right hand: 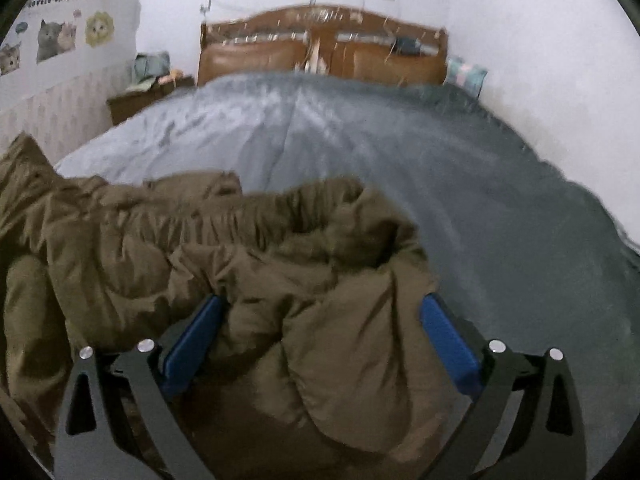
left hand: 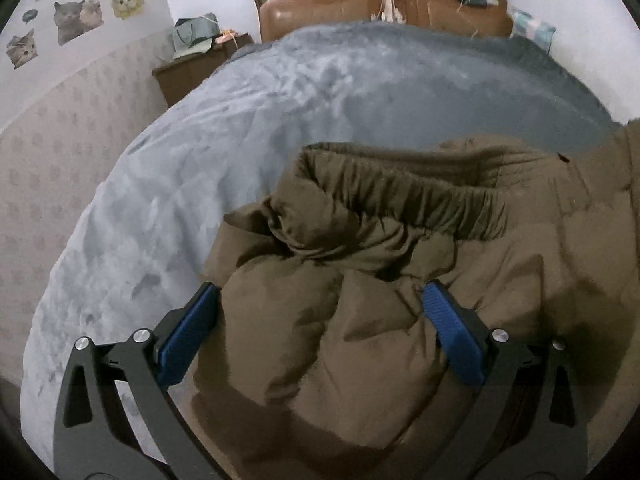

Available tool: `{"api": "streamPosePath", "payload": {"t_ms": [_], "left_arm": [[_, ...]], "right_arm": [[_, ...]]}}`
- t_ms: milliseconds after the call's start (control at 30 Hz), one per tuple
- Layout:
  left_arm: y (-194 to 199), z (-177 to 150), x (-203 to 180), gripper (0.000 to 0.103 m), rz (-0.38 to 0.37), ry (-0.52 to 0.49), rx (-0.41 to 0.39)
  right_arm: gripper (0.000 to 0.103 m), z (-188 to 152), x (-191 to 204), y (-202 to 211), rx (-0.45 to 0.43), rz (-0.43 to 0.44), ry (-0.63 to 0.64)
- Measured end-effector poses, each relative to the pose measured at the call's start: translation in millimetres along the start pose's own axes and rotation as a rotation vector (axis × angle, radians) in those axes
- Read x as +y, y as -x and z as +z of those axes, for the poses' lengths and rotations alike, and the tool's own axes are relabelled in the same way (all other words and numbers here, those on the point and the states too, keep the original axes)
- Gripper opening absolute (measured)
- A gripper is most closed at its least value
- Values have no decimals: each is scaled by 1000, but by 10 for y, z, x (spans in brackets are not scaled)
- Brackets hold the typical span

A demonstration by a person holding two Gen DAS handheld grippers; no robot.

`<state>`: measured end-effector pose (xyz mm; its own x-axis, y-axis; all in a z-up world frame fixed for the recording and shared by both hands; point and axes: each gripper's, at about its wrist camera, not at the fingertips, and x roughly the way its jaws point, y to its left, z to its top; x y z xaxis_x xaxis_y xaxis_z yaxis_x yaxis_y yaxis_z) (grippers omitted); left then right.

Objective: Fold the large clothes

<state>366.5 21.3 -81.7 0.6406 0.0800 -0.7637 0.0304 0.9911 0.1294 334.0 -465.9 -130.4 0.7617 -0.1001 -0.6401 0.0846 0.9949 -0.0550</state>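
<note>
A puffy olive-brown garment [left hand: 380, 280] with a gathered elastic band lies bunched on the bed's near end. My left gripper [left hand: 320, 292] is open, its blue pads [left hand: 448, 324] standing wide on either side of a padded bulge at the garment's left part. In the right wrist view the same garment [right hand: 240, 264] spreads from the left edge to the centre. My right gripper [right hand: 320, 304] is open too, its blue pads [right hand: 444, 340] straddling a rumpled fold at the garment's right end. Neither gripper pinches the cloth.
A grey-blue fleece blanket [left hand: 240, 128] covers the bed [right hand: 460, 200]. A brown wooden headboard [right hand: 320, 52] stands at the far end. A bedside cabinet [left hand: 188, 72] with clutter is at far left. A wall with cat stickers [left hand: 72, 16] runs along the left.
</note>
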Motion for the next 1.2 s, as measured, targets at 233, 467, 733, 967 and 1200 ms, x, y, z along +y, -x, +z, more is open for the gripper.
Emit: {"api": "streamPosePath", "payload": {"t_ms": [233, 467, 733, 967, 1200], "left_arm": [[-235, 22, -110, 95, -6, -19, 15], [-244, 18, -137, 50, 38, -11, -40], [-61, 18, 217, 30, 52, 167, -164], [-455, 59, 190, 37, 49, 198, -89], [-212, 88, 285, 67, -1, 267, -107]], "right_arm": [[79, -98, 71, -307, 45, 45, 33], [31, -59, 135, -187, -31, -21, 54], [25, 40, 80, 206, -266, -160, 19], [37, 27, 64, -199, -146, -171, 18], [82, 83, -38, 285, -230, -69, -76]]}}
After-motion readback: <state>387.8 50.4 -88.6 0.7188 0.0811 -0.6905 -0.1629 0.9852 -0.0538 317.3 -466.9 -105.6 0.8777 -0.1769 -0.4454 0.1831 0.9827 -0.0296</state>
